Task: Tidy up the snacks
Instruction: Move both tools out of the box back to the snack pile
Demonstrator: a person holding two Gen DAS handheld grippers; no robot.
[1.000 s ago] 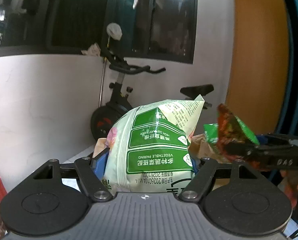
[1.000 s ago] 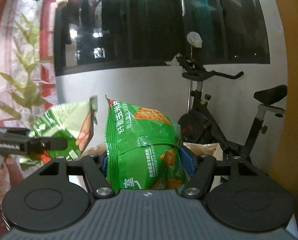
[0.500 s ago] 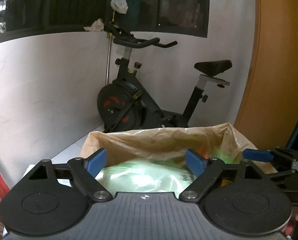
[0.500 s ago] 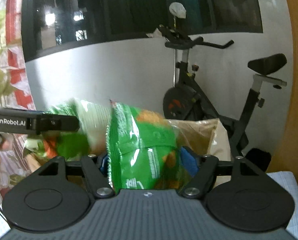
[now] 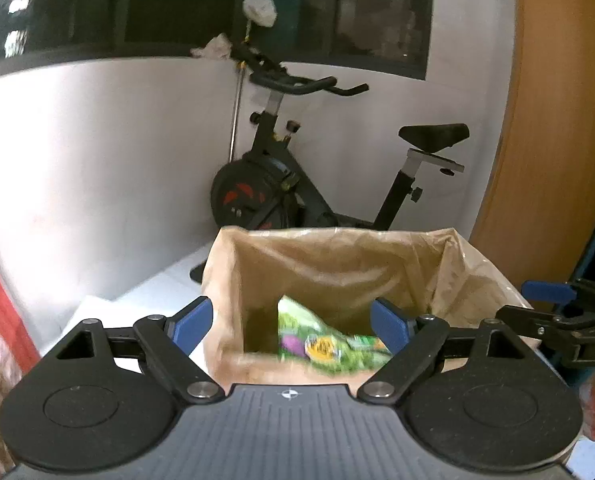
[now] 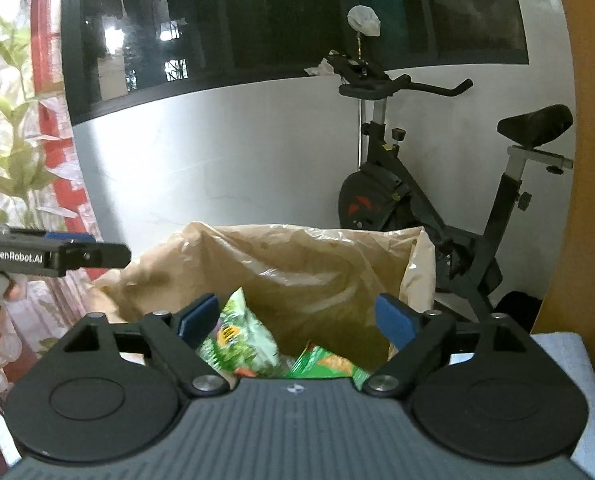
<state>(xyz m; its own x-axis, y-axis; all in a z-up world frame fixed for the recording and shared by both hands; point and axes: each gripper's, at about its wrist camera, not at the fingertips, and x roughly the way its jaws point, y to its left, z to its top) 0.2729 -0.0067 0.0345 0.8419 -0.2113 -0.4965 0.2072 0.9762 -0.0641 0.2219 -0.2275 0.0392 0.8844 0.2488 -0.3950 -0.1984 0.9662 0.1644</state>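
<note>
Spread wide and empty on both left gripper (image 5: pixel 291 322) and right gripper (image 6: pixel 297 318), over paper bag (image 5: pixel 337 264) holding snack packets (image 6: pixel 241 340); best lifted straight clear of its rim.

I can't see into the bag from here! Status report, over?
Left gripper open, empty. Right gripper open, empty. Two snack packets lying inside the brown paper bag. Nothing in the way, over.
</note>
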